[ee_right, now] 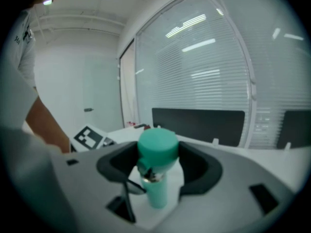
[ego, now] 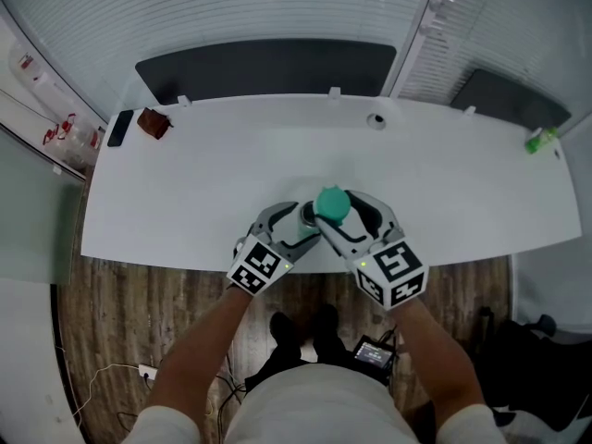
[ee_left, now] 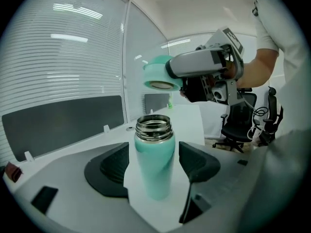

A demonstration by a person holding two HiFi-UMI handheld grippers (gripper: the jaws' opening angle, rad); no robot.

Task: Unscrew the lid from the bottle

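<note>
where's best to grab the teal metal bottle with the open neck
Grip the teal metal bottle on its smooth body, from the sides, below the threaded steel neck: it stands upright with straight round walls. The left gripper holds it so.

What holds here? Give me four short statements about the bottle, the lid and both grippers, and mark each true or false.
1. The bottle stands upright. True.
2. The left gripper grips the bottle's body. True.
3. The right gripper is empty. False: its jaws are shut on the lid.
4. The lid is screwed onto the bottle. False: it is held above the bottle's open mouth.
</note>
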